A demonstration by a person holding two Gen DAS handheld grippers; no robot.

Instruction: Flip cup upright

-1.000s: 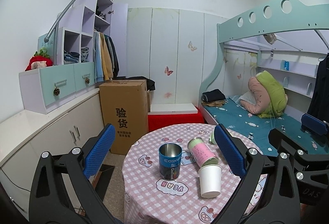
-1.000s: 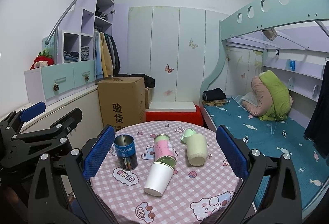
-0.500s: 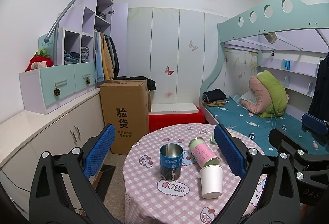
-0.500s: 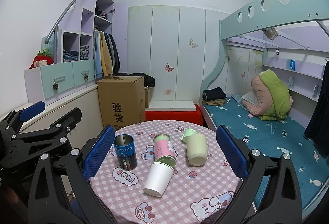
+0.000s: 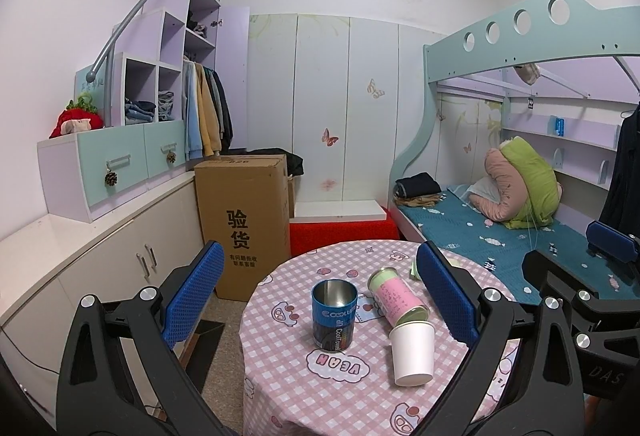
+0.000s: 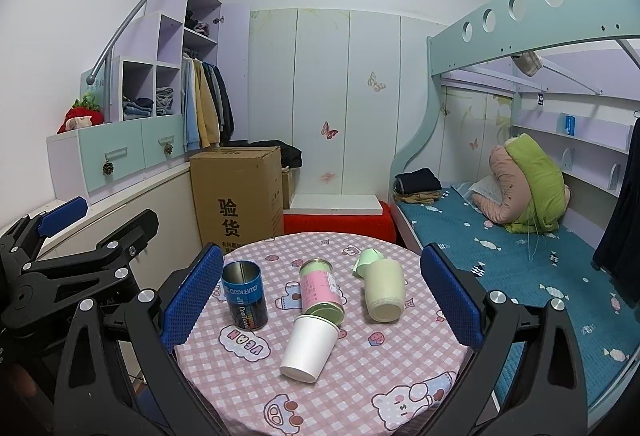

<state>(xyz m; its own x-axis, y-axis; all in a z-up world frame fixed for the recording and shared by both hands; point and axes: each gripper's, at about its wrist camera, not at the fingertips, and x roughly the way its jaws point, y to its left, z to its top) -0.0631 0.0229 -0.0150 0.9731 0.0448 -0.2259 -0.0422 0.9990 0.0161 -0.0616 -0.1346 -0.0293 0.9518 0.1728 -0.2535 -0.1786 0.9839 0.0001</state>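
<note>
A round counter (image 6: 400, 368) draped in a pink checked cloth with cartoon animals carries four containers, set close together near its middle where either tool could reach them. Two black hand-held grippers with blue ribbed pads hover above its near edge: the left hand-held gripper (image 5: 318, 290) and the right hand-held gripper (image 6: 322, 290) both stand spread wide and hold nothing, seemingly poised for a choice of target. A blue metal tin with printed lettering (image 6: 244, 294) already stands upright, mouth open to the ceiling. Beside it a pink-labelled cylindrical can with green ends (image 6: 322, 292) lies on its side. To its right a pale cream cup (image 6: 385, 290) also lies tipped over, a small folded green paper scrap (image 6: 367, 259) touching its far end. The white paper cup (image 6: 310, 348), apparently the one to be righted, lies on its side nearest the cameras, its rim touching the can's end, and roughly centred between the right tool's pads.
</note>
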